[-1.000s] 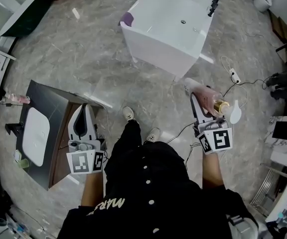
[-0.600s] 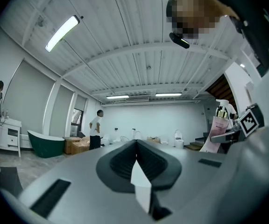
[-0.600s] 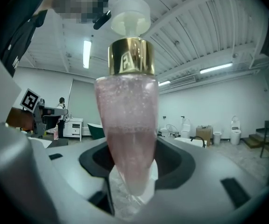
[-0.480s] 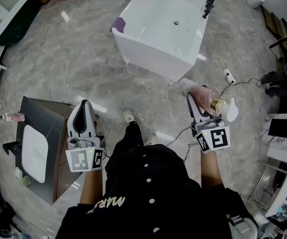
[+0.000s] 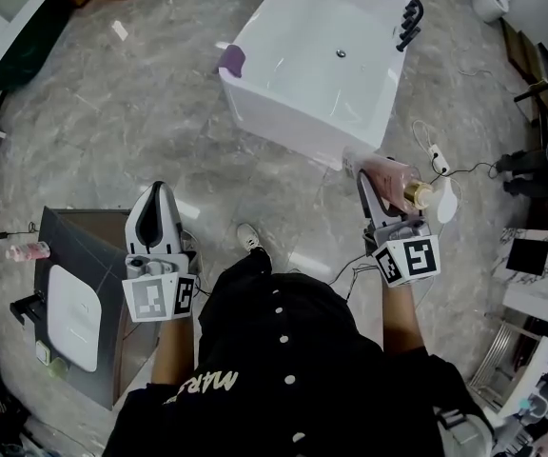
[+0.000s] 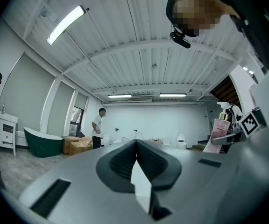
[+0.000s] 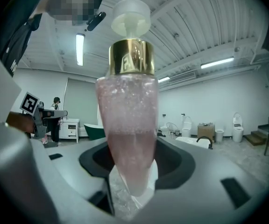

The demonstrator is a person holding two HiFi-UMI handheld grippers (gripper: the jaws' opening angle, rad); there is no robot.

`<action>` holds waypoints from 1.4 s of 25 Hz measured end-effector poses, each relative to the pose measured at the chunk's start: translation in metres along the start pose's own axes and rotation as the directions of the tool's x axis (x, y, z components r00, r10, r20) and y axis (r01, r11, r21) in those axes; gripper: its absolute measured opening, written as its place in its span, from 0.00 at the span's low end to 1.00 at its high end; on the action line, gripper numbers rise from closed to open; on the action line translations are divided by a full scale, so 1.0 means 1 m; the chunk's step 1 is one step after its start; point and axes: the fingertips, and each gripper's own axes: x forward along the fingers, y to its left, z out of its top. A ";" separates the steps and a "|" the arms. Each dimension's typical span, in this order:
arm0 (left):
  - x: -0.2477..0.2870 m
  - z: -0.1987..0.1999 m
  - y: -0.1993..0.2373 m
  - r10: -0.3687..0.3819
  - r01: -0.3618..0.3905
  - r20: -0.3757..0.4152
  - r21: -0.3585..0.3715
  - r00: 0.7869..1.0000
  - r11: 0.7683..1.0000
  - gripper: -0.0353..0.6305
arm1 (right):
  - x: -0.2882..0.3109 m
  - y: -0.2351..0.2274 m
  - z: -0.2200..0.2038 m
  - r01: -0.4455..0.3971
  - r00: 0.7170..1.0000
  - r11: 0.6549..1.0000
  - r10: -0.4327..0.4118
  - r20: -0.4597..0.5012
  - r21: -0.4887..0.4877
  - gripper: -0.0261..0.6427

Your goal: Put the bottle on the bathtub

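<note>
Pink bottle (image 5: pixel 395 181), gold-collared, stays clamped in the right tool (image 5: pixel 369 188), still short of the white bathtub (image 5: pixel 283 127), which now sits slightly farther right. Left tool (image 5: pixel 157 198) closed, empty. The bathtub's far end is cut off.

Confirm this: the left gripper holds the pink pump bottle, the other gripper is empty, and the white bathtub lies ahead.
Wrong side. The right gripper holds the pink pump bottle, jaws shut on its body, as the right gripper view shows. The left gripper is the empty one, jaws together. The white bathtub does lie ahead.
</note>
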 end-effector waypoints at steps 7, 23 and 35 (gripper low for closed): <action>0.028 -0.004 0.052 0.002 -0.002 -0.016 0.007 1.000 1.000 0.07 | 0.058 0.007 0.006 0.014 1.000 1.000 -0.014 -0.007 -0.025 0.38; 0.098 -0.013 0.070 -0.005 0.005 -0.039 0.003 0.999 1.000 0.07 | 0.140 -0.013 0.001 -0.005 1.000 1.000 0.004 -0.029 -0.015 0.38; 0.216 0.000 0.060 0.041 -0.041 -0.003 0.033 0.999 0.999 0.07 | 0.248 -0.071 0.013 -0.115 0.993 0.993 0.115 0.007 -0.025 0.38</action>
